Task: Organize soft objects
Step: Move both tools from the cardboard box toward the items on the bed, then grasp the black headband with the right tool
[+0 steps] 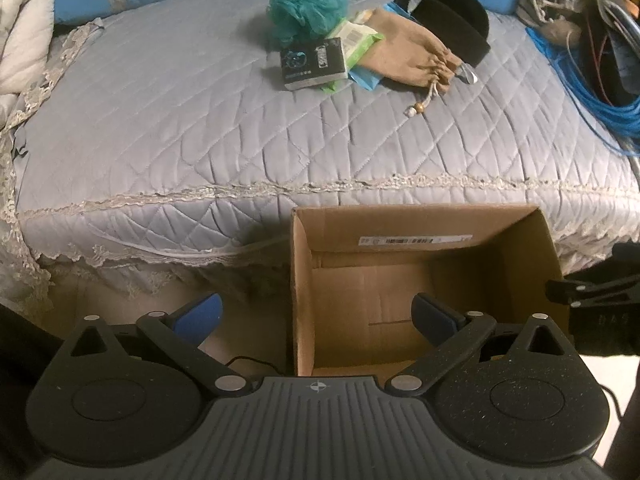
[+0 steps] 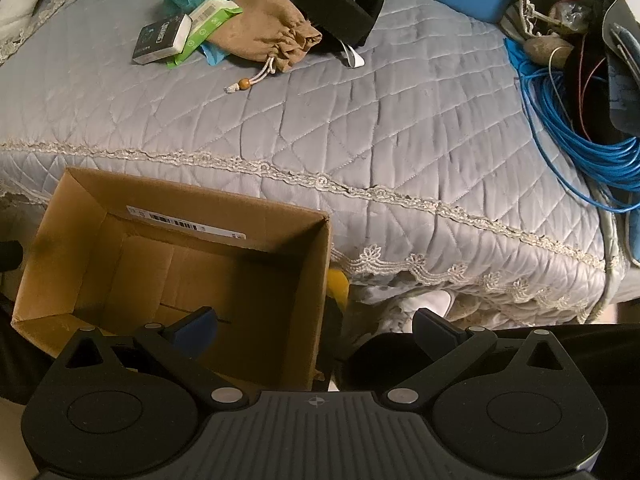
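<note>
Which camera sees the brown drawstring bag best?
The right wrist view: the brown drawstring bag looks bigger there, with its gathered mouth and beaded cord in plain sight. The left wrist view shows the bag too, smaller and farther off, among the same pile of things.

My 2 wrist views both look forward and down at the bed [image 1: 200,128] from near the floor. Left sits left of the box [image 1: 420,240], right sits right; both share the box and pile [image 2: 240,28].

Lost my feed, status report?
Both claws, left and right, open, empty. Soft pile, tan pouch included, on the bed. Cardboard box empty. Nothing blocking.
</note>
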`<state>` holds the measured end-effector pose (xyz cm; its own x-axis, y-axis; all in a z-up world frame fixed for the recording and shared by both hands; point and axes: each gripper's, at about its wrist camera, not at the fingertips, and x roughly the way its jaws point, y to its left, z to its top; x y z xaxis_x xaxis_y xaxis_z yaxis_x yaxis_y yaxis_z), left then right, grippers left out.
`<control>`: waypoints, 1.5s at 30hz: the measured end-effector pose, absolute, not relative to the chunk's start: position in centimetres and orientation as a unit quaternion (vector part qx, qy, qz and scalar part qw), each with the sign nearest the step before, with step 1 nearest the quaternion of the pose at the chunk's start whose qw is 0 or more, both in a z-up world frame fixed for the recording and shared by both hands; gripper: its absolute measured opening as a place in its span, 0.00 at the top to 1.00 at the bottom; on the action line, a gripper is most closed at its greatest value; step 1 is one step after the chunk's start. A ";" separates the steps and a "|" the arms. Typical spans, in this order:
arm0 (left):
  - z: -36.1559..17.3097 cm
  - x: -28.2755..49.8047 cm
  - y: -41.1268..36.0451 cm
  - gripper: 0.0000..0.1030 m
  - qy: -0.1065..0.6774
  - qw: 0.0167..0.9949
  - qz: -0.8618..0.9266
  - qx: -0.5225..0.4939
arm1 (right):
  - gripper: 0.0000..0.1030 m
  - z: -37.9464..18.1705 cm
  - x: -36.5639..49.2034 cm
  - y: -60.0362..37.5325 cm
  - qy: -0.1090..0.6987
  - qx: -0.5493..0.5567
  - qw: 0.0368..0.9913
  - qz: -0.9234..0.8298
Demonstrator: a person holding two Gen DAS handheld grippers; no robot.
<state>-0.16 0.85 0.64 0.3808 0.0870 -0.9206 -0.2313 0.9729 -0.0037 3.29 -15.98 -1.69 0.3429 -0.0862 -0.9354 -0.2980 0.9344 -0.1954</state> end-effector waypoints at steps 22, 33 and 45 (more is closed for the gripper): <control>2.1 3.2 2.5 0.00 0.519 0.849 0.067 -0.068 | 0.00 1.0 7.2 -18.6 0.523 -0.096 0.836 0.136; 1.9 6.4 2.9 0.00 0.500 0.863 0.060 -0.047 | 0.00 1.3 9.4 -18.9 0.488 -0.124 0.849 0.159; 2.1 9.3 2.8 0.00 0.444 0.893 0.068 0.014 | 0.00 0.8 12.7 -19.7 0.454 -0.137 0.872 0.124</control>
